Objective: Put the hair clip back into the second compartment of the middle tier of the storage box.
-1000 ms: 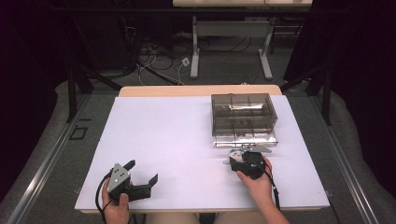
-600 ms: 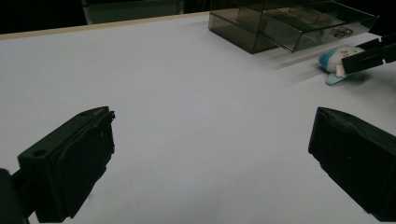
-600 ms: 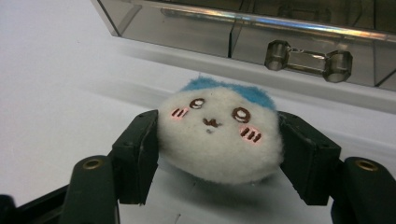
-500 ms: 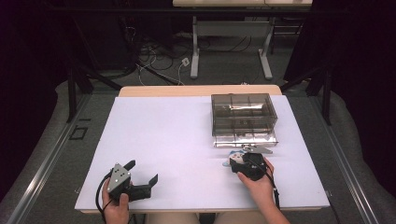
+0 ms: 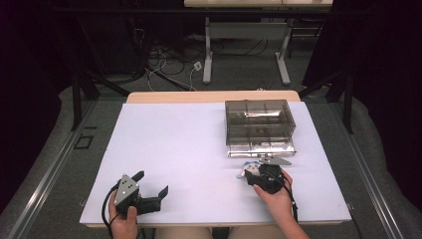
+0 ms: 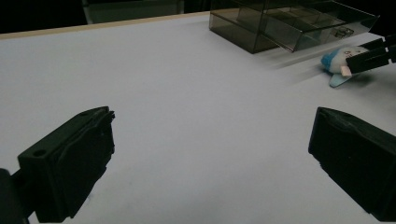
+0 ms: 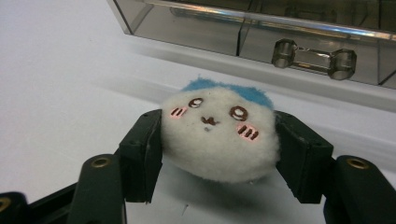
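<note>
- Spread beneath both grippers: one white table (image 5: pixel 189 144), bare in the stretch between them.
- Stood just beyond the tips of the right gripper (image 5: pixel 255 175): one smoky clear drawer box (image 5: pixel 259 122), its lowest drawer seemingly drawn out towards those tips.
- Counted two grippers in all.
- Rested low near the table's front edge, well apart from the right one: the left gripper (image 5: pixel 150 183), jaws spread wide with nothing between them.
- Had just been closing: the right gripper's jaws, now clenched on either flank of the plush toy (image 7: pixel 217 133), pads pressed into the fur.
- Sat squeezed between those jaws, just short of the drawer front: that one toy, white with a blue top, face turned back along the jaws; on the table or barely off it, could not tell.
- Faced the right gripper from just behind the toy: one clear handle (image 7: pixel 314 58).
- Judged from the fresh grip: pick-up secured, with the lift and the carry into the drawer still to come.
</note>
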Tool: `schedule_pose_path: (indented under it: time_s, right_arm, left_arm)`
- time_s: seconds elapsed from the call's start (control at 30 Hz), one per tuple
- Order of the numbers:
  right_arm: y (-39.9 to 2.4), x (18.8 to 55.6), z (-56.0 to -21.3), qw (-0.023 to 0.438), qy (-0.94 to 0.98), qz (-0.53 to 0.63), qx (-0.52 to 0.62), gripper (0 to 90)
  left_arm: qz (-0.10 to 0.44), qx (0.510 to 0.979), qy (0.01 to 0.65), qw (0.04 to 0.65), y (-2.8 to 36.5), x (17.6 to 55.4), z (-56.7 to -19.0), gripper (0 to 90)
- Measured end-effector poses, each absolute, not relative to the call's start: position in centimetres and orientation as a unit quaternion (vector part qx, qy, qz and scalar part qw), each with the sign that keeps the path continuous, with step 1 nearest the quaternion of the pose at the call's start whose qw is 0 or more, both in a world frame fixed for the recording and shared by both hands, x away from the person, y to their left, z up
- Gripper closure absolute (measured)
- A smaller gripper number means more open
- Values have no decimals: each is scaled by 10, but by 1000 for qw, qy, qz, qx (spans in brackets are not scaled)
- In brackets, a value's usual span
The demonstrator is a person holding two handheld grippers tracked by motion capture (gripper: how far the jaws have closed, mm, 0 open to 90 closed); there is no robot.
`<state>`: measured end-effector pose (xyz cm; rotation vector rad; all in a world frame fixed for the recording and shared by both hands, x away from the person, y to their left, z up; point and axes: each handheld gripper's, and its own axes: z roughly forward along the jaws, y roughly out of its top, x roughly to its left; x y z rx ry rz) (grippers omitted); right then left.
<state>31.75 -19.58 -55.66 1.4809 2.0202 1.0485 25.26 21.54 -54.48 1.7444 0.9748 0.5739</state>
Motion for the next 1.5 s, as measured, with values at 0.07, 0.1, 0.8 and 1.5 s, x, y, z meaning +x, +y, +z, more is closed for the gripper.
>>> schedule_pose_path:
  time_s: [0.07, 0.1, 0.8, 1.5]
  right_arm:
    - [-196, 316, -556, 209, 725, 382, 533, 383]
    - [-197, 315, -556, 205, 725, 387, 532, 387]
    - [-200, 307, -542, 192, 718, 422, 520, 391]
    - [-205, 311, -521, 186, 713, 438, 516, 390]
  left_arm:
    - [238, 723, 404, 507, 215, 253, -545, 2]
    - [238, 723, 404, 507, 216, 253, -545, 2]
    - [237, 725, 406, 504, 217, 254, -545, 3]
    - [242, 719, 414, 504, 220, 249, -545, 2]
